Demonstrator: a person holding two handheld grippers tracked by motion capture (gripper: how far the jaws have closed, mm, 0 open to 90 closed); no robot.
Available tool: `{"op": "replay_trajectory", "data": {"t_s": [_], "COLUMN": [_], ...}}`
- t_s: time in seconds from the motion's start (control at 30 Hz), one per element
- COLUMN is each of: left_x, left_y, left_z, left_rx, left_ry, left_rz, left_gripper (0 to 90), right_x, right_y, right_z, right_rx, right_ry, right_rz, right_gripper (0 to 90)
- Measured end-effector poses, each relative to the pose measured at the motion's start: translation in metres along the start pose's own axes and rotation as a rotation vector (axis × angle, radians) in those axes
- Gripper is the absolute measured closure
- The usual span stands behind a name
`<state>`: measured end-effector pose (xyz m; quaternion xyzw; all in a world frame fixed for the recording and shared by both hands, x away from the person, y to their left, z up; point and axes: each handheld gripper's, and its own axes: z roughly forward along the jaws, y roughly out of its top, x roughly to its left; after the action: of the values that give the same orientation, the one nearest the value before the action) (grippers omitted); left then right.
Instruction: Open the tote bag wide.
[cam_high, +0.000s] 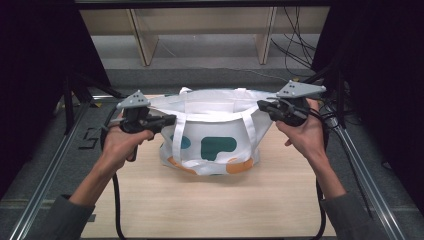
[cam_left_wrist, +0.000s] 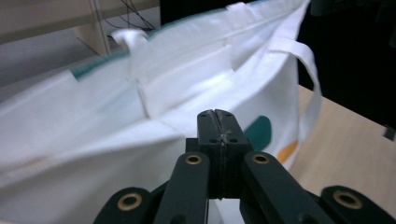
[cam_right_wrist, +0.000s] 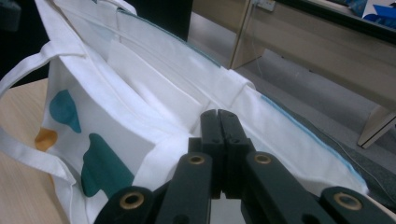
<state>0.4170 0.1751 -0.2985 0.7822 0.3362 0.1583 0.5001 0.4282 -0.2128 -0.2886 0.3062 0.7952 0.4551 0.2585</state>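
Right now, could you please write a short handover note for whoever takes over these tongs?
Left tongs: shut on the bag's left end, at the rim.
Right tongs: shut on the bag's right end, at the rim.
Bag: white tote with teal and orange patches, standing upright on the table, mouth pulled open between the two tongs. Its near strap hangs down the front.
Done: both ends gripped, mouth spread.
Left: I cannot see right to the bottom of the bag, so I cannot say whether anything is in it. Probably keep the rim taut; letting go of either side would likely let the mouth sag shut.
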Motion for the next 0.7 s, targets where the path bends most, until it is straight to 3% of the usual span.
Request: {"op": "replay_trajectory", "data": {"t_s": [0.13, 0.2, 0.23, 0.33, 0.37, 0.47, 0.5, 0.57, 0.6, 0.7], "left_x": [0.015, 0.024, 0.028, 0.043, 0.046, 0.056, 0.059, 0.064, 0.065, 0.069], "left_y": [0.017, 0.023, 0.025, 0.027, 0.026, 0.022, 0.020, 0.014, 0.012, 0.003], "left_z": [0.017, 0.024, 0.028, 0.039, 0.042, 0.051, 0.053, 0.058, 0.059, 0.066], "left_rx": [0.035, 0.059, 0.062, 0.095, 0.101, 0.123, 0.130, 0.147, 0.154, 0.181], "left_ry": [0.045, 0.062, 0.068, 0.082, 0.079, 0.077, 0.078, 0.085, 0.084, 0.085], "left_rz": [-0.006, -0.015, -0.031, -0.062, -0.071, -0.104, -0.112, -0.128, -0.132, -0.141], "left_gripper": [89.5, 89.5, 89.5, 89.5, 89.5, 89.5, 89.5, 89.5, 89.5, 89.5], "right_x": [-0.004, -0.005, -0.008, -0.010, -0.012, -0.015, -0.015, -0.015, -0.013, -0.011], "right_y": [0.011, 0.014, 0.015, 0.015, 0.013, 0.010, 0.008, 0.002, -0.004, -0.012], "right_z": [0.021, 0.032, 0.042, 0.051, 0.058, 0.068, 0.071, 0.078, 0.081, 0.087], "right_rx": [0.034, 0.059, 0.098, 0.124, 0.125, 0.182, 0.208, 0.231, 0.274, 0.280], "right_ry": [0.002, -0.003, 0.012, 0.006, -0.016, 0.001, 0.003, -0.005, 0.004, -0.006], "right_rz": [-0.015, 0.002, 0.006, 0.015, -0.003, -0.003, 0.016, -0.007, 0.006, 0.000], "right_gripper": [90.0, 90.0, 90.0, 90.0, 90.0, 90.0, 90.0, 90.0, 90.0, 90.0]}}
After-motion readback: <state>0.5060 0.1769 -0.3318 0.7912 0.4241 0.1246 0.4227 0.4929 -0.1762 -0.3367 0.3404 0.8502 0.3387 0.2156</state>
